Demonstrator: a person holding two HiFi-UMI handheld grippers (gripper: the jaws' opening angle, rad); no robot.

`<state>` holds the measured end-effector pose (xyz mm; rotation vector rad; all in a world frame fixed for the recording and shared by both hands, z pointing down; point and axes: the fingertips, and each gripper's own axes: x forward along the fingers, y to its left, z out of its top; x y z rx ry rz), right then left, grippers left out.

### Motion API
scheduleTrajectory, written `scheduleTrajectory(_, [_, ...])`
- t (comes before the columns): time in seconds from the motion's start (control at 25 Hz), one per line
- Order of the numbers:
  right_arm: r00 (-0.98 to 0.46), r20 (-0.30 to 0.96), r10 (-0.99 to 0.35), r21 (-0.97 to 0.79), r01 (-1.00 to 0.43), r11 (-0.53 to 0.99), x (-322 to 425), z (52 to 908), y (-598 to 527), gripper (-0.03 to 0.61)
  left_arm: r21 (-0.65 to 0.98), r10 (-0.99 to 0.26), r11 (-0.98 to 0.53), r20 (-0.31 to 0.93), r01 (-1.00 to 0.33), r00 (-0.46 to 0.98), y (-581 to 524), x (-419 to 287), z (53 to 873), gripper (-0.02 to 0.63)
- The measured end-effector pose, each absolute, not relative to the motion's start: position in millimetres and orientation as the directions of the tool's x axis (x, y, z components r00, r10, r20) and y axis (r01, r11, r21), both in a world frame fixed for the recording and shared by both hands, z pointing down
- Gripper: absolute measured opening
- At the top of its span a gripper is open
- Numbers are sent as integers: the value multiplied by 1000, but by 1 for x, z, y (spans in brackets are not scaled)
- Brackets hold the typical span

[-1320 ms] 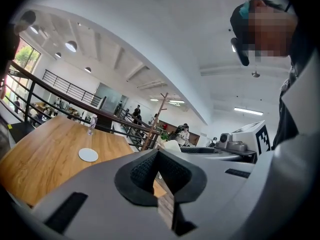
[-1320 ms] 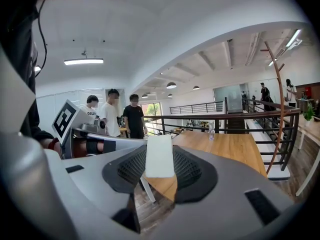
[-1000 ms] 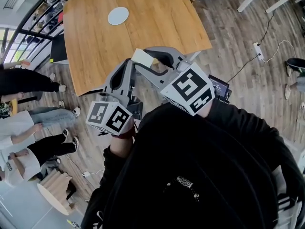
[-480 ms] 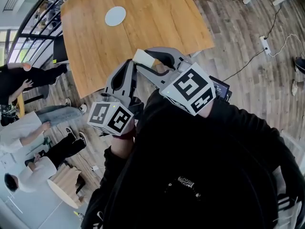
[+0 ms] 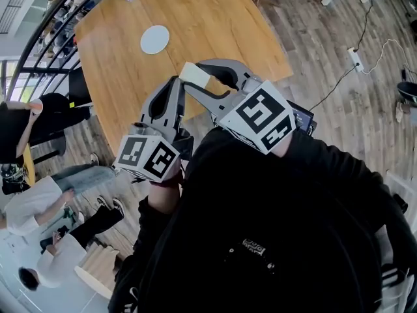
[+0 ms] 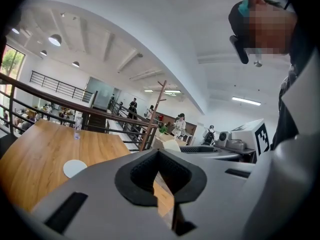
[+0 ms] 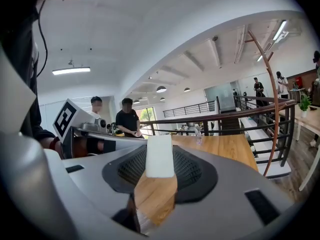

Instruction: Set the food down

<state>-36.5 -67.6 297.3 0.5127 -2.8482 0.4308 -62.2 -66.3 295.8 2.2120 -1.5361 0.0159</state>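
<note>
Right gripper (image 5: 194,77) is clamped on the food (image 5: 193,75), a pale cream block pinched at the jaw tips, which sit out over the near part of the wooden table (image 5: 215,25). Right gripper view confirms the grip: the food (image 7: 160,154) stands upright between the dark pads of the right gripper (image 7: 161,170), and tabletop (image 7: 220,146) shows through the gap under it and ahead of the tips. Head view can't give the height above the wood. Left gripper (image 5: 171,90) sits just beside the right one, on its left and slightly behind. Left gripper view shows the left gripper (image 6: 159,159) with jaws drawn together and nothing between them, just a sliver of table (image 6: 30,154) through the slit lower down. The head view doesn't resolve that. White round disc (image 5: 155,39) lies on the table well ahead of both grippers. It shows to the left of the jaws in the left gripper view (image 6: 75,168) and not at all in the right gripper view. Clear bottle (image 6: 76,129) stands at the table's far side, also seen ahead of the right jaws (image 7: 198,133). Each gripper view catches the other gripper's marker cube (image 6: 255,134) (image 7: 67,119). Only the right gripper view shows two people standing (image 7: 127,121) beyond the left gripper.
</note>
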Motion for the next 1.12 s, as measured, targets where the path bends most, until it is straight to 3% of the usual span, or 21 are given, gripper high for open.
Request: scheduleTrajectory(1.12, [-854,316,-413,-181,-482,857,-177,292,-139,170,417,-856,-360,207,-834,474,-142,-202,295,-2])
